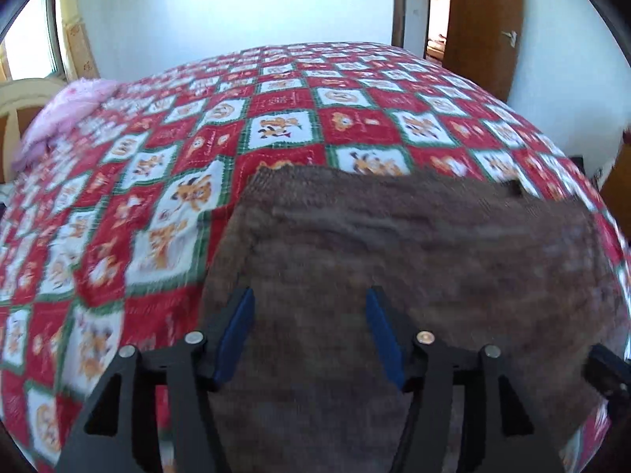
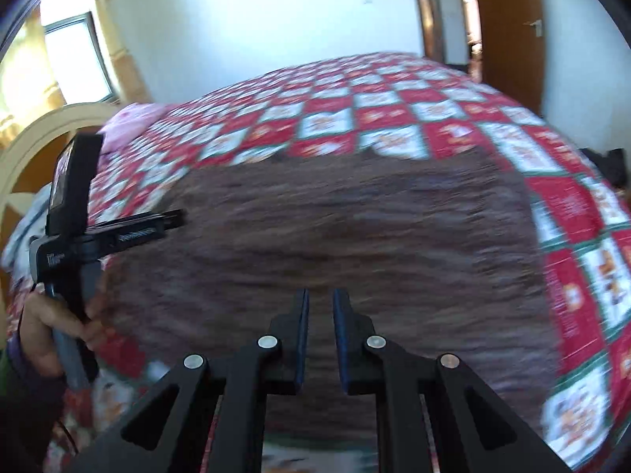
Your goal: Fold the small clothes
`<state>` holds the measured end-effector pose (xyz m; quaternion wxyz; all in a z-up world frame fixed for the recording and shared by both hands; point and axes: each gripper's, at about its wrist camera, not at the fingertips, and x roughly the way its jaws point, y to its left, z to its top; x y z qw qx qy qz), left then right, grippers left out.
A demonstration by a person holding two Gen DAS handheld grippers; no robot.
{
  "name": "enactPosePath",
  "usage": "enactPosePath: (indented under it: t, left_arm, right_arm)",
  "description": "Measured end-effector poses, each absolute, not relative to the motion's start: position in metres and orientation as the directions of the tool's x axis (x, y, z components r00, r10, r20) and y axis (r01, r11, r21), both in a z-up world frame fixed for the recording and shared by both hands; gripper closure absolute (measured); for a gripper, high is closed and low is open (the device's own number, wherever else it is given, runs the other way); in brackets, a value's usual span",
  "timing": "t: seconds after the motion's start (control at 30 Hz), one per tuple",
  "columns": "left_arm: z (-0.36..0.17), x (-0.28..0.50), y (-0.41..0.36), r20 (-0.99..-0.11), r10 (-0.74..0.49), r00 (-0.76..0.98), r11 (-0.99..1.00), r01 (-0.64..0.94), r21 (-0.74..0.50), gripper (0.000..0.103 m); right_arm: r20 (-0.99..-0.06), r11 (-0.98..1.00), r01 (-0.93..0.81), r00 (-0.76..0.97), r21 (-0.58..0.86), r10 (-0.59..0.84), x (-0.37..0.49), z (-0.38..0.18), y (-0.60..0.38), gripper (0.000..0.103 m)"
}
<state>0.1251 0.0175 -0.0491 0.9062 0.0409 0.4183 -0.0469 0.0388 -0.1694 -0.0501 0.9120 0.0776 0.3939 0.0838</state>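
1. Two grippers hang over a bed, both views smeared by motion blur. The bedspread (image 1: 165,165) is a check of red squares and white squares with orange cartoon figures, edged in green, and it covers the whole surface.
2. The brown knitted garment (image 1: 414,244) lies spread on the near part of the bedspread, directly under both grippers. Its far edge runs roughly straight across; a small dark notch shows near the far right corner in the left wrist view.
3. The left gripper (image 1: 309,295) has its blue-padded jaws set wide apart above the garment, with nothing between them.
4. The right gripper (image 2: 319,295) has its jaws drawn near each other, a narrow gap remaining. Whether any cloth is pinched there cannot be told through the blur.
5. In the right wrist view the left gripper's body and handle appear at the left edge, held by the person's left hand (image 2: 43,327), just beside the garment's left side.
6. A pink pillow (image 1: 67,110) sits at the far left of the bed against a cream curved headboard (image 2: 47,134).
7. Beyond are a pale wall, a bright window (image 2: 75,59) with yellowish curtains at left, and a brown wooden door (image 1: 485,23) with a red ornament at right, beside an open doorway.
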Motion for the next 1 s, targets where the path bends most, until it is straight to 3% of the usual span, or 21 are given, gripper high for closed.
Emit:
enactPosePath:
  t: [0.13,0.4,0.5,0.73,0.83,1.0]
  left_arm:
    - [-0.044,0.092,0.015,-0.737,0.019,0.676,0.987,0.103,0.120,0.023]
    - [-0.049,0.064,0.025,-0.755,0.021,0.655,0.993,0.073,0.092,0.021]
    - [-0.053,0.045,0.042,-0.764,-0.016,0.645,0.999,0.042,0.015,0.010]
    - [-0.075,0.005,0.101,-0.749,-0.161,0.643,0.943,-0.123,-0.308,0.012]
    - [-0.074,0.002,0.099,-0.709,-0.180,0.682,0.924,-0.130,-0.360,0.013]
    - [-0.080,0.016,0.101,-0.617,-0.270,0.739,0.811,-0.171,-0.560,0.013]
  right_arm:
    - [-0.738,0.963,-0.082,0.627,0.257,0.251,0.037,-0.070,-0.152,0.090]
    - [-0.707,0.930,-0.060,0.632,0.363,0.317,0.037,-0.087,-0.160,0.090]
    - [-0.704,0.929,-0.061,0.636,0.365,0.318,0.036,-0.086,-0.161,0.090]
    - [-0.703,0.937,-0.067,0.644,0.343,0.303,0.034,-0.085,-0.159,0.090]
    - [-0.695,0.927,-0.064,0.643,0.370,0.322,0.033,-0.086,-0.163,0.090]
    - [-0.678,0.905,-0.060,0.641,0.422,0.359,0.034,-0.089,-0.170,0.090]
